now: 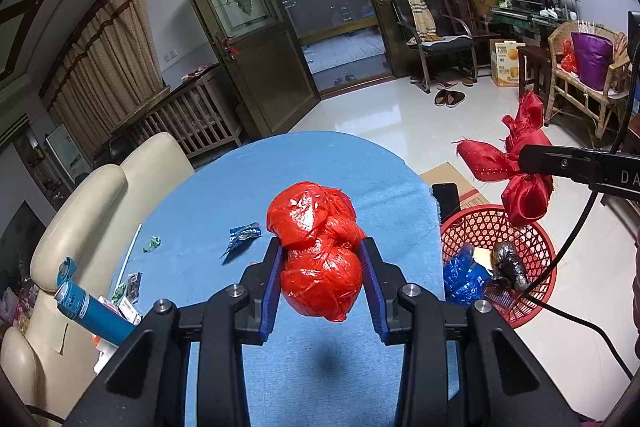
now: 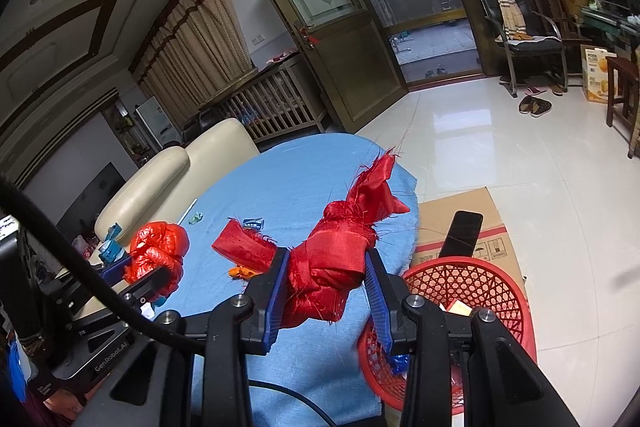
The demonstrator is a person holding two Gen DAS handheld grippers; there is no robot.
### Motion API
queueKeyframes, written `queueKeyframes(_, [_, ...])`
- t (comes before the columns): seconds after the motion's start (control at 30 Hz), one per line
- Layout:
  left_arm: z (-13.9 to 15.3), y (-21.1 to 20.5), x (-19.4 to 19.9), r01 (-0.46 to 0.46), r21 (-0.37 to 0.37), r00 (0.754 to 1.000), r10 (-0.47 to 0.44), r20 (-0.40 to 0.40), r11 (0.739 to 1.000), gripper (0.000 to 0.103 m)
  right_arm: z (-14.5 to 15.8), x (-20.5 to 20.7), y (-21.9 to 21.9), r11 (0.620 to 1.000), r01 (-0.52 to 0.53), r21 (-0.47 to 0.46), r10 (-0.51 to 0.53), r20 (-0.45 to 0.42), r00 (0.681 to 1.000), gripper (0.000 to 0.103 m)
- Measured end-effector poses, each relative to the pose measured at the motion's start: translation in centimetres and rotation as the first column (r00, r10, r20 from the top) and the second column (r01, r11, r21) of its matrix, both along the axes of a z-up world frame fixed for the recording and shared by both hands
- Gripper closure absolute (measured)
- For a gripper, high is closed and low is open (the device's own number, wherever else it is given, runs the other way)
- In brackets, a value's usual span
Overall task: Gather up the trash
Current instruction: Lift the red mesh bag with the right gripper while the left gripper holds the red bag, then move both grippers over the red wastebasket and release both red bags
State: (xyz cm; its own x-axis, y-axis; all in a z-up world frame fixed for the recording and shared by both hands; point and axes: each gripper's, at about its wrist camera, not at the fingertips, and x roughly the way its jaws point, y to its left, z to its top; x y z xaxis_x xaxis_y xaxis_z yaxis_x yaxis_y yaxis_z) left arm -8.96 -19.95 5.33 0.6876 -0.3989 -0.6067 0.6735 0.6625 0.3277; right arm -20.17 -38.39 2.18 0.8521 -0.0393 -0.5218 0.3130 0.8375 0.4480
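My left gripper [image 1: 322, 255] is shut on a crumpled red plastic bag [image 1: 316, 239], held a little above the blue tablecloth [image 1: 320, 163]. In the right wrist view that same red plastic bag [image 2: 158, 251] hangs at the left. My right gripper [image 2: 328, 267] is shut on a knotted bundle of red cloth [image 2: 340, 251], up in the air near the table's right edge. In the left wrist view this red cloth bundle [image 1: 516, 171] hangs above the red mesh basket [image 1: 532, 239]. The red basket [image 2: 472, 279] stands on the floor right of the table.
A blue wrapper [image 1: 242, 233], a small green wrapper [image 1: 152, 243], a blue tube [image 1: 94, 311] and other scraps lie on the cloth. The basket holds a blue bag [image 1: 464, 277] and a dark bag [image 1: 510, 263]. A phone [image 2: 464, 229] lies on flat cardboard [image 2: 468, 215]. A cream sofa [image 1: 92, 195] stands left.
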Motion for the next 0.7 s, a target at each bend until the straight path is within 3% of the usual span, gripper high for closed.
queueKeyframes(0.7, [-0.4, -1.8, -0.4, 0.037, 0.033, 0.999, -0.037, -0.010, 0.999, 0.064, -0.8, -1.3, -2.0, 0.998, 0.055, 0.040, -0.054, -0.023, 0.998, 0.063])
